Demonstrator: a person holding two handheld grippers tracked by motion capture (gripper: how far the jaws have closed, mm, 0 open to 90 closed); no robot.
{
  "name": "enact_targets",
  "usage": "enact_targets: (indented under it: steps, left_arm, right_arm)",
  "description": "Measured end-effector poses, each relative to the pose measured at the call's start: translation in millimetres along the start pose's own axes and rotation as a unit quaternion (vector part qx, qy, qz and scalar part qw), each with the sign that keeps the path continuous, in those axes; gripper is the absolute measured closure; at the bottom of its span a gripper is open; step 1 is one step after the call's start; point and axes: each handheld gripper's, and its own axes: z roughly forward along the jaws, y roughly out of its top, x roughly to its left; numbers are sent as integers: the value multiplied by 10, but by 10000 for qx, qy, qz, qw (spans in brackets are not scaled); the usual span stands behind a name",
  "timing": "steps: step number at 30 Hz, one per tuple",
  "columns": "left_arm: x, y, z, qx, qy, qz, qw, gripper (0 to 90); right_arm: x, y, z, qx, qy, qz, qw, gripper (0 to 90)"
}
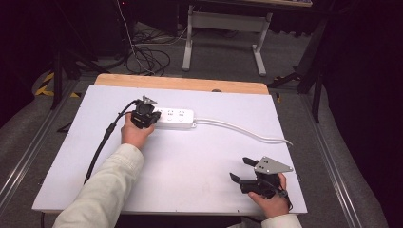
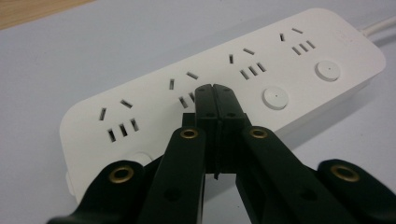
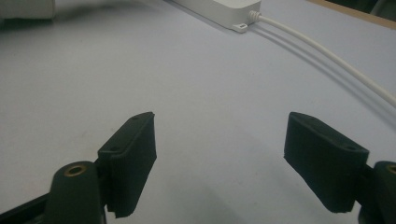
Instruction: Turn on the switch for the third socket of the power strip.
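Pressing closed tips onto the white power strip [image 2: 224, 88], the left claw [image 2: 215, 88] holds nothing; the right claw [image 3: 219, 158] gapes empty over the bench [image 1: 190, 161].

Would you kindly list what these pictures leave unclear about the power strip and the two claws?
- Power strip, left gripper view: the shut left claw covers the spot under its tips, so contact is unclear.
- Cable, high view: its plug end runs off the board.
- Right claw: open, the frame's bottom edge crops its body.
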Motion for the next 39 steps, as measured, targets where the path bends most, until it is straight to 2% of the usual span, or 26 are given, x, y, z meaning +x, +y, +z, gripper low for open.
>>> enact_targets:
  steps: [7, 10, 13, 15, 19, 20, 21, 25, 26, 29, 31, 33, 34, 36, 39]
  left_arm:
    - [-41, 5, 3, 57, 123, 83, 9999, 900]
    - [-46, 16, 4, 94, 159, 46, 9998, 900]
    - [-41, 24, 8, 116, 110, -33, 9999, 900]
    - [-48, 24, 10, 124, 136, -13, 9998, 900]
    - [-110, 40, 15, 199, 375, 283, 9987, 900]
    - [-122, 48, 18, 240, 393, 325, 9984, 900]
    - [-130, 54, 20, 271, 397, 280, 9985, 900]
    - [-79, 54, 20, 282, 233, 95, 9993, 900]
    - [-82, 59, 23, 284, 263, 158, 9991, 900]
    - [-76, 57, 22, 281, 240, 162, 9992, 900]
    - [-53, 75, 15, 320, 155, 29, 9994, 900]
    - [-30, 85, -19, 310, -31, -154, 9994, 900]
    - [-27, 91, -42, 292, -48, -179, 9994, 900]
    - [-32, 98, -85, 245, -32, -146, 9996, 900]
    - [-32, 119, -174, 177, -132, -158, 9996, 900]
  right_arm:
    - [-2, -5, -6, -2, 5, 13, 10000, 253]
    - [-3, -7, -7, -9, 13, 20, 10000, 253]
    - [-3, -7, -9, -10, 15, 25, 10000, 253]
    - [-3, -8, -11, -1, 6, 28, 10000, 253]
    - [-7, -11, -13, -6, 2, 38, 10000, 254]
    - [-8, -11, -13, -5, 3, 38, 10000, 254]
    - [-9, -11, -12, -3, 2, 38, 10000, 254]
    - [-7, -14, -18, -8, 6, 39, 10000, 254]
    - [-7, -16, -20, -7, 9, 44, 10000, 254]
    - [-13, -21, -20, -6, 12, 57, 10000, 254]
    - [-13, -21, -21, -12, 16, 61, 10000, 254]
    - [-18, -22, -22, -15, 3, 58, 10000, 254]
    - [-20, -22, -22, -14, -4, 76, 10000, 254]
    - [-22, -19, -20, -19, -5, 78, 10000, 254]
    - [-15, -16, -15, -5, -6, 75, 10000, 254]
